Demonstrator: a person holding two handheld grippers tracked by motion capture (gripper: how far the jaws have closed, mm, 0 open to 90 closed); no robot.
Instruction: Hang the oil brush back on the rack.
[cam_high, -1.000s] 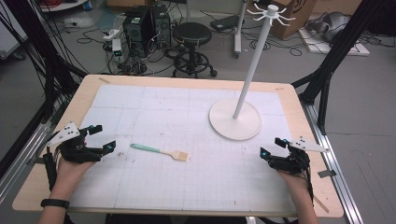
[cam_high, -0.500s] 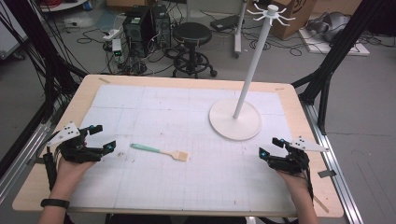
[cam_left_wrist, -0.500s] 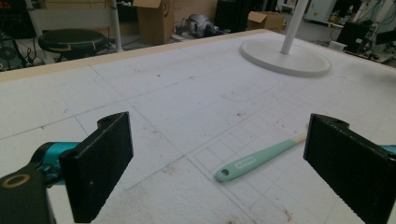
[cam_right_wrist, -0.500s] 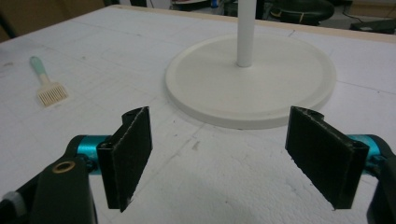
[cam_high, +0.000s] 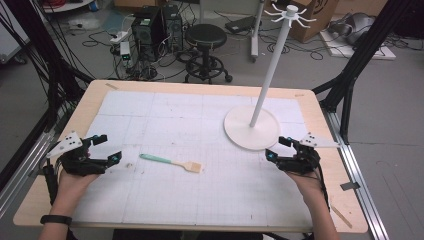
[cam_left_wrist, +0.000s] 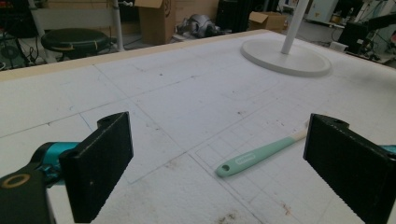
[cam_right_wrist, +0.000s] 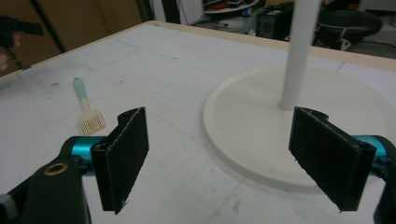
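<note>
i'm holding my left gripper (cam_high: 102, 149) low over the left edge of the table (cam_high: 165, 87), jaws spread wide and gripping nothing; in the left gripper view the two black pads are standing far apart with bare mat between them. my right gripper (cam_high: 280, 149) is sitting at the right side, just in front of the white stand (cam_high: 252, 127), and its jaws are released too, empty, with the stand's round base showing between them in the right gripper view. compared with the pictures from a second and half a second ago, i'm seeing almost no change: both grippers are staying where they were, both open as before, and the brush has not shifted.

the brush (cam_high: 171, 163) is lying flat on the white mat (cam_high: 200, 200) between my two grippers, nearer the left one, well apart from both. its long axis is running roughly left to right across the table, tilted slightly. the mint green handle is pointing toward my left gripper, with the hang-hole at that end, and the tan bristle head is pointing toward my right gripper and a little toward me.

counting: i'm seeing one brush, one stand with a ring of hooks at its top, two grippers, one table, and one black stool (cam_high: 206, 36) on the floor beyond.
</note>
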